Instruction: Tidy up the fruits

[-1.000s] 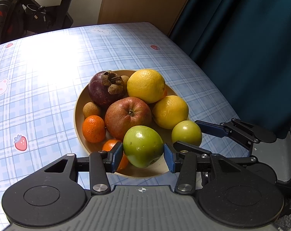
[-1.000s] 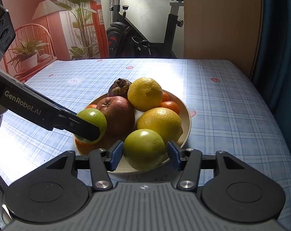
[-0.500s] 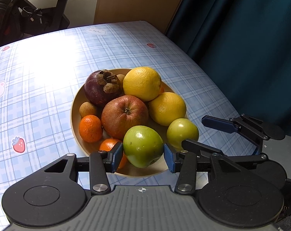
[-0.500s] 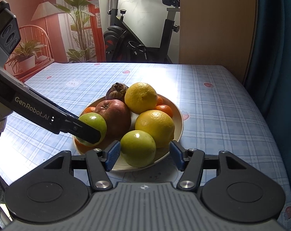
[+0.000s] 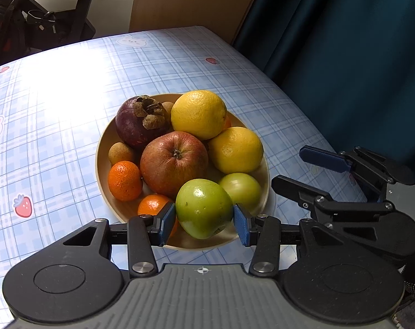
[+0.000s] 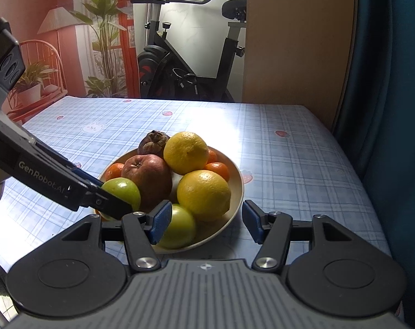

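Left wrist view: fruit nearly all plated.
Left gripper fingers clamp a round green apple over the tan round plate; right gripper fingers stand apart, empty.

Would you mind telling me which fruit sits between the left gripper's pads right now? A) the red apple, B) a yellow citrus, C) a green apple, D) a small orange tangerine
C: in the left wrist view the left gripper has its blue pads against both sides of the green apple, at the near edge of the bowl; the red apple lies farther back, untouched.
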`<act>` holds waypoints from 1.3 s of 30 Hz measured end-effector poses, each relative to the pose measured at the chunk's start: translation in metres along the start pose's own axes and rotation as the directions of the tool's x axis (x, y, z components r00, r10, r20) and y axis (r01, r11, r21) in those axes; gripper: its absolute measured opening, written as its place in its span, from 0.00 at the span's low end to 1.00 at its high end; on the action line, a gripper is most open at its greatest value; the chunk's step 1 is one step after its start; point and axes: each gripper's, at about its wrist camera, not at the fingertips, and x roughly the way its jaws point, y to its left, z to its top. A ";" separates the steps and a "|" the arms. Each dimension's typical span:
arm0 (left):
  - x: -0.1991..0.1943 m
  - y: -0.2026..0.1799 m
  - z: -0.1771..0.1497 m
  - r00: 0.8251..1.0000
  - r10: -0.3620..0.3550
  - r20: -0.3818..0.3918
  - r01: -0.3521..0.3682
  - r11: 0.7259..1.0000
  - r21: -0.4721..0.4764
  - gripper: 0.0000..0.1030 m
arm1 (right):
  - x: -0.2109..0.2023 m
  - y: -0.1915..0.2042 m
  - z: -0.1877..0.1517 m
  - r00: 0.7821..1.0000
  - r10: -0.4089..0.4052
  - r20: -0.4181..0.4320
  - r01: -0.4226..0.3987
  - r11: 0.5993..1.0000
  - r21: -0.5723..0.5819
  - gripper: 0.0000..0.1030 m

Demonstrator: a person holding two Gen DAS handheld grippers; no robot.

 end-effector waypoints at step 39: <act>-0.145 0.027 -0.004 0.862 0.382 0.332 -0.358 0.924 -0.133 0.86 | -0.033 0.004 0.049 0.999 -0.028 0.045 0.018 0.980 0.198 1.00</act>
